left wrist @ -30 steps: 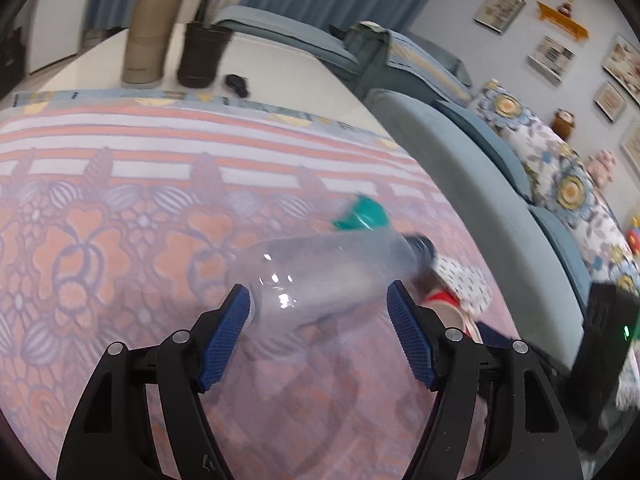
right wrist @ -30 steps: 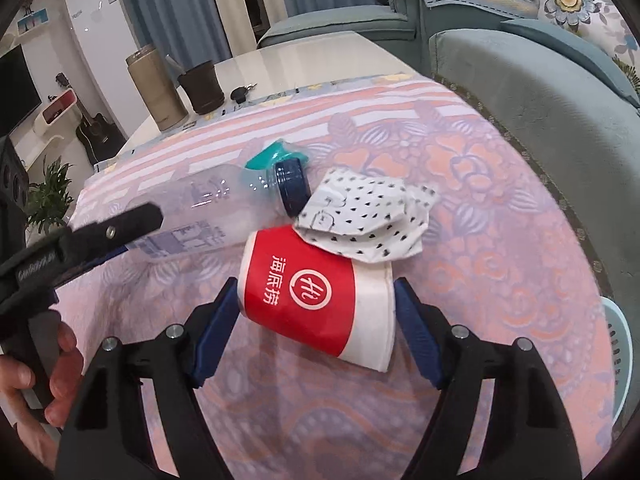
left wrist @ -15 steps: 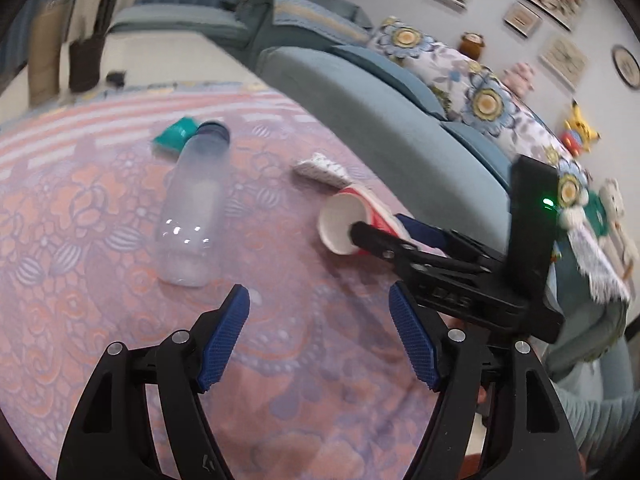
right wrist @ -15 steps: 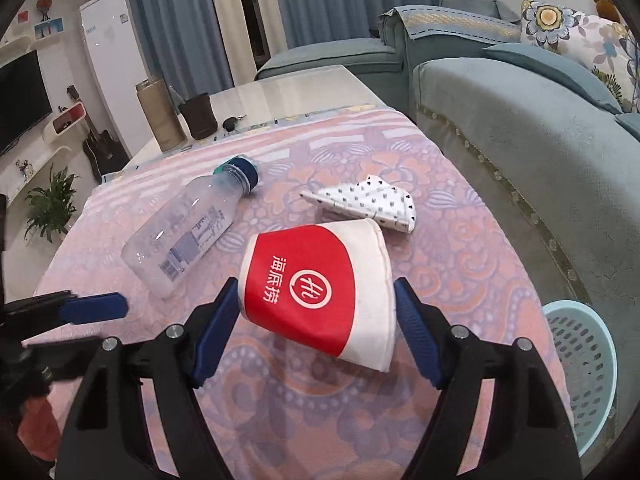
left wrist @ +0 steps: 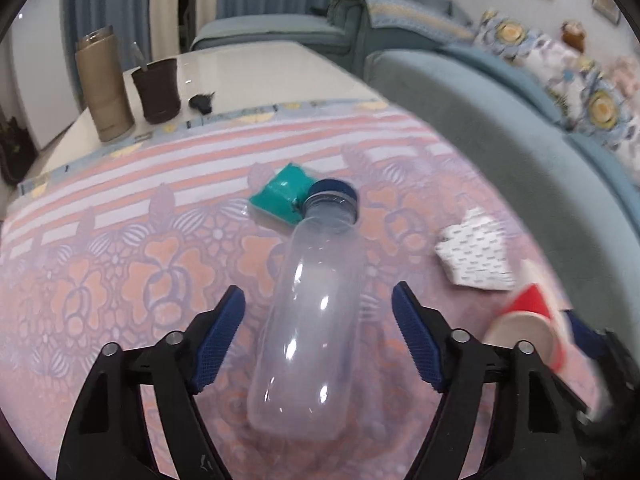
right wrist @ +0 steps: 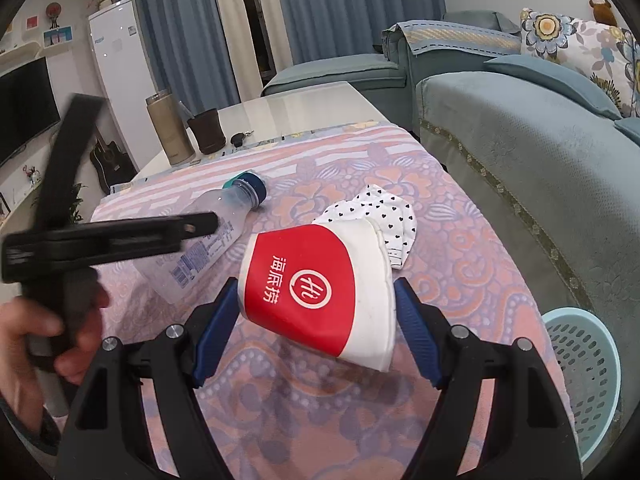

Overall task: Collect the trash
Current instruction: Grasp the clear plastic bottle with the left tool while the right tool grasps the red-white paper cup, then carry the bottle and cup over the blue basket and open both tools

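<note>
A clear plastic bottle (left wrist: 316, 316) with a dark blue cap lies on the patterned tablecloth. My left gripper (left wrist: 318, 332) is open, its jaws on either side of the bottle's body without touching it. A teal wrapper (left wrist: 282, 198) lies by the cap and a white dotted paper (left wrist: 476, 258) to the right. My right gripper (right wrist: 316, 316) is shut on a red and white paper cup (right wrist: 316, 284), held above the cloth. The bottle (right wrist: 200, 248), the dotted paper (right wrist: 384, 212) and the left gripper's side also show in the right wrist view.
A light blue basket (right wrist: 580, 376) stands on the floor right of the table, beside a teal sofa (right wrist: 520, 160). At the table's far end are a tan tumbler (left wrist: 104, 88), a dark cup (left wrist: 158, 88) and keys (left wrist: 202, 102).
My left gripper pulled away from the bottle, swung right, then came back over it with jaws still open. My right gripper lifted the paper cup off the cloth and keeps holding it.
</note>
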Available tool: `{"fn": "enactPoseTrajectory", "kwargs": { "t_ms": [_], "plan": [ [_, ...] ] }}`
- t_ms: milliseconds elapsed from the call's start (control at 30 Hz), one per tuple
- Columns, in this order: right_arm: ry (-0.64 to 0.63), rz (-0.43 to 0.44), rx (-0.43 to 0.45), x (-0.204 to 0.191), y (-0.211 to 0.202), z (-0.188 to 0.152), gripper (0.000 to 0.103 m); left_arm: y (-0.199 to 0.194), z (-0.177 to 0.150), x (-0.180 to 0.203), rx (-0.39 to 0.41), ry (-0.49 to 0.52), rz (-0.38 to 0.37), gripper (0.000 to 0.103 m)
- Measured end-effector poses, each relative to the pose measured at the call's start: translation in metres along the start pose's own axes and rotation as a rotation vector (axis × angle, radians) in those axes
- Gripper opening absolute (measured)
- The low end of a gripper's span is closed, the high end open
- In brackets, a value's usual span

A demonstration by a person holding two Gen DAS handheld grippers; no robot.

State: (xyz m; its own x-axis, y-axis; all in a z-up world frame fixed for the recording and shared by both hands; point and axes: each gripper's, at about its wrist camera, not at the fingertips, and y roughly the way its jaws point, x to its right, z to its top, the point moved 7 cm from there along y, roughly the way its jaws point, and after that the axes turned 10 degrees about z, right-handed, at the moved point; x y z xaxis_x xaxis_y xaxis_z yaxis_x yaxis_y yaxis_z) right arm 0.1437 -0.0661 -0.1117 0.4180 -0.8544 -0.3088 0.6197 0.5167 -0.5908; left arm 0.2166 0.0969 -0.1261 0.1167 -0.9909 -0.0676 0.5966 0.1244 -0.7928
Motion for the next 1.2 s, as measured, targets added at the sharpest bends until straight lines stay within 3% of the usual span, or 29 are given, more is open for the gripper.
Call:
{"fn": "enactPoseTrajectory", "kwargs": {
  "t_ms": [133,233,667,933,1067,1200],
  "plan": [
    [0.000,0.004,0.004,0.001,-0.001,0.000,0.073,0.014,0.000,0.008,-0.033,0.053,0.047,0.054],
    [-0.003,0.002,0.005,0.000,-0.002,0.000,0.073,0.015,-0.003,0.008,-0.011,0.070,0.067,0.046],
    [-0.022,-0.041,0.007,0.010,-0.049,-0.020,0.073,-0.067,-0.058,0.016,0.087,-0.066,-0.223,0.045],
    [0.046,-0.107,0.101,0.039,-0.119,0.002,0.073,-0.141,-0.029,0.068,0.226,-0.039,-0.365,0.045],
    [0.085,-0.171,0.177,0.069,-0.159,0.016,0.073,-0.182,-0.009,0.117,0.304,0.037,-0.424,0.045],
    [0.163,-0.237,0.213,0.115,-0.188,0.015,0.073,-0.200,0.001,0.168,0.325,0.112,-0.470,0.045]
  ]
}}
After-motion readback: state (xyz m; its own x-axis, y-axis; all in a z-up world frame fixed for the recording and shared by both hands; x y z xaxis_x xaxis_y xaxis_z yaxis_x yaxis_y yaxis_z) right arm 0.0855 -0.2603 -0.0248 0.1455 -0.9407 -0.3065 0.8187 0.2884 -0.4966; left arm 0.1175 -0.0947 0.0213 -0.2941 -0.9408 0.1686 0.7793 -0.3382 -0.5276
